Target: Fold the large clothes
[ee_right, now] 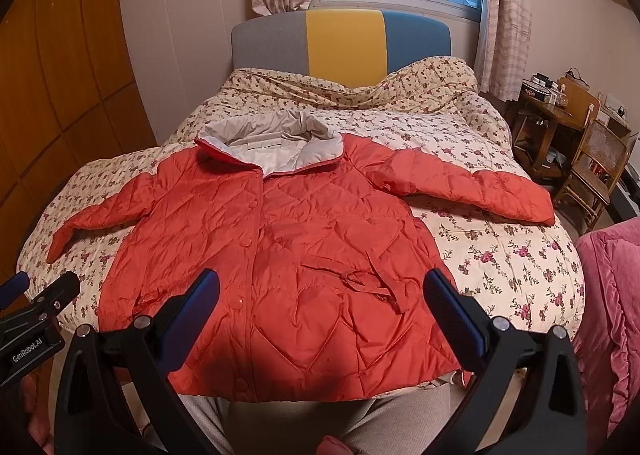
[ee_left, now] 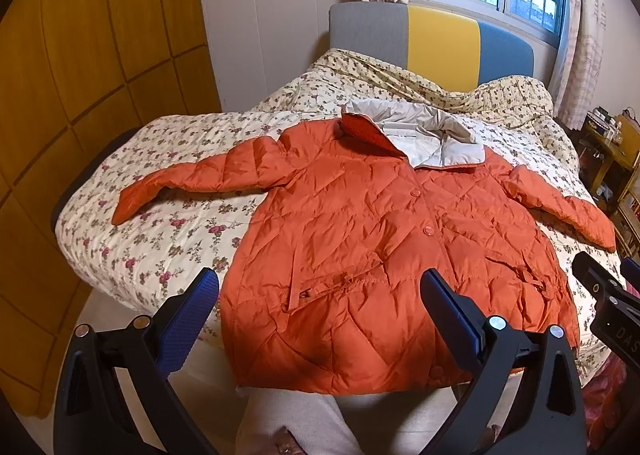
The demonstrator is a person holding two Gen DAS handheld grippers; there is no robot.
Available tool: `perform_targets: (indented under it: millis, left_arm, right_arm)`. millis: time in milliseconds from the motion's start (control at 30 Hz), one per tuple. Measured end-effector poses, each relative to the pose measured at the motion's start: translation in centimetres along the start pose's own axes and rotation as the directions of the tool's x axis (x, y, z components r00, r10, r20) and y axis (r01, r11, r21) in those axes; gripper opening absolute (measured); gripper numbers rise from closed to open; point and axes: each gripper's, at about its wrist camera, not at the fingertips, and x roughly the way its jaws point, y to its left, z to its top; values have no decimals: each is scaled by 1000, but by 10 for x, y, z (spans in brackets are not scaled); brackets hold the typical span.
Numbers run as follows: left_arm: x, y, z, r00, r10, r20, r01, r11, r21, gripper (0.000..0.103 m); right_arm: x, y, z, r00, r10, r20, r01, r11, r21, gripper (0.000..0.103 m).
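Note:
An orange quilted jacket (ee_left: 360,239) lies flat and front up on the bed, buttoned, sleeves spread to both sides, grey-lined hood (ee_left: 424,135) at the far end. It also shows in the right wrist view (ee_right: 288,255). My left gripper (ee_left: 320,287) is open and empty, held above the jacket's hem on its left half. My right gripper (ee_right: 322,287) is open and empty above the hem on its right half. Each gripper shows at the edge of the other's view: the right one (ee_left: 608,295), the left one (ee_right: 36,303).
The bed (ee_left: 160,215) has a floral quilt and a grey, yellow and blue headboard (ee_right: 340,43). A wooden wardrobe (ee_left: 80,95) stands left. A wooden chair (ee_right: 592,167) and cluttered table (ee_right: 540,111) stand right. A pink blanket (ee_right: 612,315) lies at the right edge.

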Motion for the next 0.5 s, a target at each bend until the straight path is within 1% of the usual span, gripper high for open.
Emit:
perform_targets:
  millis: [333, 500]
  left_arm:
    - [2, -1, 0, 1000, 0, -5, 0, 1000, 3, 100]
    - [6, -2, 1, 1000, -4, -22, 4, 1000, 5, 100]
  right_arm:
    - [3, 1, -1, 1000, 4, -7, -4, 1000, -2, 101]
    - [8, 0, -1, 1000, 5, -21, -5, 1000, 4, 101]
